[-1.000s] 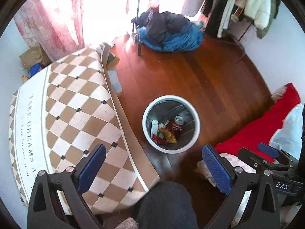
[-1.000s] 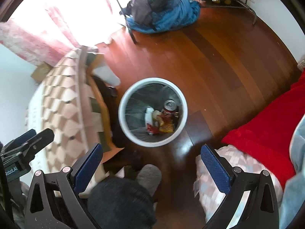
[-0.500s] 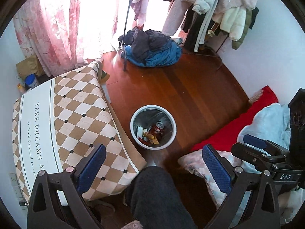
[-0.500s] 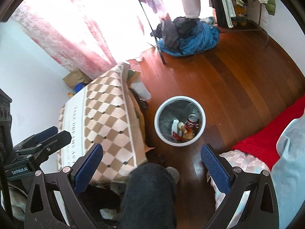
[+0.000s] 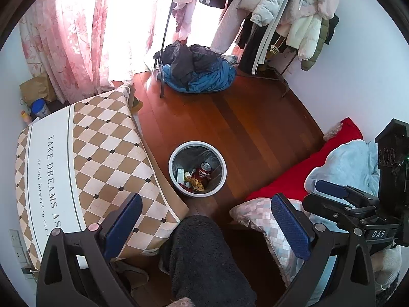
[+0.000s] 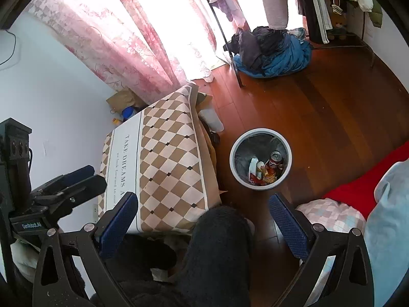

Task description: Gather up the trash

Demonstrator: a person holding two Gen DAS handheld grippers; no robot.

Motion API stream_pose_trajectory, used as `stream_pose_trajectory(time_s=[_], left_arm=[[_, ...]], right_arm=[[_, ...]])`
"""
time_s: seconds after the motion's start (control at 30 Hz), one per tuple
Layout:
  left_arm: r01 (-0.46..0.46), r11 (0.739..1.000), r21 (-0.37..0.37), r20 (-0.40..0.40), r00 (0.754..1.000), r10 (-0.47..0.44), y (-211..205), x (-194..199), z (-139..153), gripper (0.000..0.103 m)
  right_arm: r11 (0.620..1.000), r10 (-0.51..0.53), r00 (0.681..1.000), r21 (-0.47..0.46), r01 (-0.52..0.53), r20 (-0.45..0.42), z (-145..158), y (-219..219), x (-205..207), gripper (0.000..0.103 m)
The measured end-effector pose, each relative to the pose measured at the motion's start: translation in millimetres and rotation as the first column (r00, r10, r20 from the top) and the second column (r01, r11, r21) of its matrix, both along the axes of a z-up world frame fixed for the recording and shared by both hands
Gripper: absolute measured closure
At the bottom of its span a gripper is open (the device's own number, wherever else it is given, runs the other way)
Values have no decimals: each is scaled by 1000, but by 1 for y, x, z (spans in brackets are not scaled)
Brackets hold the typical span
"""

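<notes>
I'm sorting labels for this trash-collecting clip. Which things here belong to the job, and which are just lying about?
Job:
bin
can in it
wrappers in it
left hand-held gripper, open
right hand-held gripper, open

Lying about:
clothes pile
checked table
curtain
red blanket
hanging coats

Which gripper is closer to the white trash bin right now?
Neither clearly. The left gripper and right gripper are both open and empty, raised well above the trash bin, side by side, the bin on the floor ahead between their fingers.
</notes>
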State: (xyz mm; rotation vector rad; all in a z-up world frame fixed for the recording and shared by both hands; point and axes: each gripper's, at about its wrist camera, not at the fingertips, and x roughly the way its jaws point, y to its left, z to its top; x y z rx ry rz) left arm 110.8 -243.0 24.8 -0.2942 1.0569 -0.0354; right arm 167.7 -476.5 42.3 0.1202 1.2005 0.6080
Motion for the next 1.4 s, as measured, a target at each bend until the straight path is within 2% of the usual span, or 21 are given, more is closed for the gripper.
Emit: stream_pose_trajectory(time_s=[0.67, 1.4], left_arm=[[18, 1000, 5, 17, 1000, -18, 1, -7, 13, 0], [36, 999, -22, 32, 999, -35, -2, -16, 20, 0]], right_arm=[[999, 28, 1000, -24, -28, 4, 8, 3, -10, 0], [999, 48, 999, -26, -48, 13, 24, 3, -17, 0]])
